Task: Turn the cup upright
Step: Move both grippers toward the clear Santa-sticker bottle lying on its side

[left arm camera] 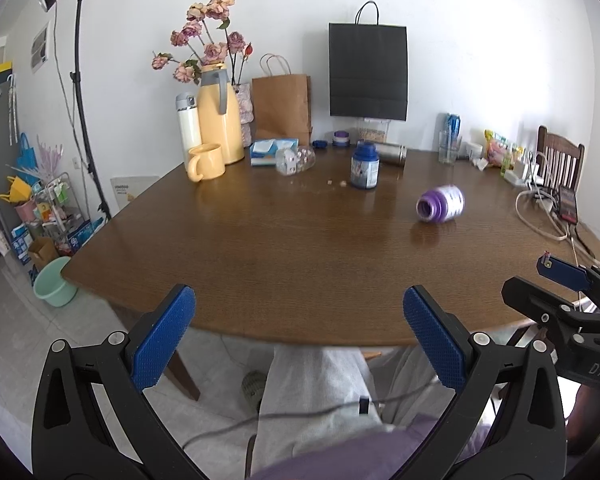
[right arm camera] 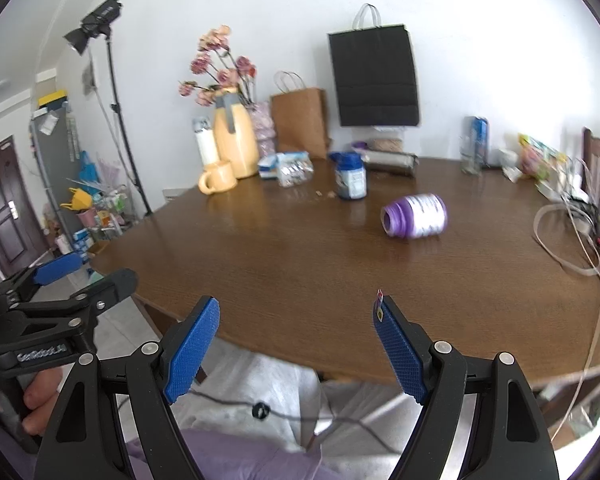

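Note:
A purple and white cup-like container (left arm camera: 441, 204) lies on its side on the brown wooden table (left arm camera: 260, 240), right of centre, its open mouth facing left toward me. It also shows in the right wrist view (right arm camera: 415, 216). My left gripper (left arm camera: 299, 312) is open and empty, held over the table's near edge. My right gripper (right arm camera: 297, 316) is open and empty, also at the near edge, well short of the container. The right gripper shows at the right of the left wrist view (left arm camera: 560, 280).
At the back stand a yellow mug (left arm camera: 205, 162), a yellow thermos jug (left arm camera: 219, 118), a white bottle (left arm camera: 188, 124), a dark blue jar (left arm camera: 365, 165), a lying clear jar (left arm camera: 296, 160), paper bags (left arm camera: 283, 106) and cans. Cables and a phone (left arm camera: 568, 204) lie at the right.

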Action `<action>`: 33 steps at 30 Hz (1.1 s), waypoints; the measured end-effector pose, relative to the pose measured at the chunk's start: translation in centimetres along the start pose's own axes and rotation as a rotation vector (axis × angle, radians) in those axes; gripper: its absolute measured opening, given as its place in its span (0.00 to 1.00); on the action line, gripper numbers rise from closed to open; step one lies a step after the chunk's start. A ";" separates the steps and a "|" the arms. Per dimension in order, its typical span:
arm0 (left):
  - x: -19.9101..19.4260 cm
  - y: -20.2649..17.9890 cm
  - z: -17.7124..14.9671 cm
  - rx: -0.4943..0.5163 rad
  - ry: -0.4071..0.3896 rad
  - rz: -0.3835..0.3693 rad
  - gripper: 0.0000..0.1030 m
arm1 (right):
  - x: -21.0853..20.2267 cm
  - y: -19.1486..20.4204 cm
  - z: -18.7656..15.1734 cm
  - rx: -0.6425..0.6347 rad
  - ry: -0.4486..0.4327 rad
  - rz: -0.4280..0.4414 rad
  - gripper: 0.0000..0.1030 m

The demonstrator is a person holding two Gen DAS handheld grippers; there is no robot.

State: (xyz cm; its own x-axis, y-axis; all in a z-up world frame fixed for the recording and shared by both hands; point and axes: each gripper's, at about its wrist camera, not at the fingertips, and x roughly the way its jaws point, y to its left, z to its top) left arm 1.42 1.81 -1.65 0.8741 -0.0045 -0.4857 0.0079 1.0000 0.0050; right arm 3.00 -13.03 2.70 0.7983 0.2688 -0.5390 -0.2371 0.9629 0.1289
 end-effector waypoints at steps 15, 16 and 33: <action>18.3 3.1 12.8 -0.049 0.057 -0.015 1.00 | 21.3 -4.1 18.8 -0.082 0.204 0.167 0.81; 20.2 3.4 13.6 -0.062 0.078 -0.023 1.00 | 23.6 -4.6 20.2 -0.082 0.238 0.165 0.81; 42.6 4.9 18.7 -0.527 0.384 -0.039 0.85 | 51.4 -6.7 30.6 -0.060 0.449 0.282 0.74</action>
State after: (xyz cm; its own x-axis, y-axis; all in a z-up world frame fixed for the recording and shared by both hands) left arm 47.78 6.33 -5.94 0.6418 -0.1354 -0.7548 -0.2879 0.8698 -0.4008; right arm 62.58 -4.92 -0.37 0.3866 0.4674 -0.7950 -0.4499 0.8481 0.2799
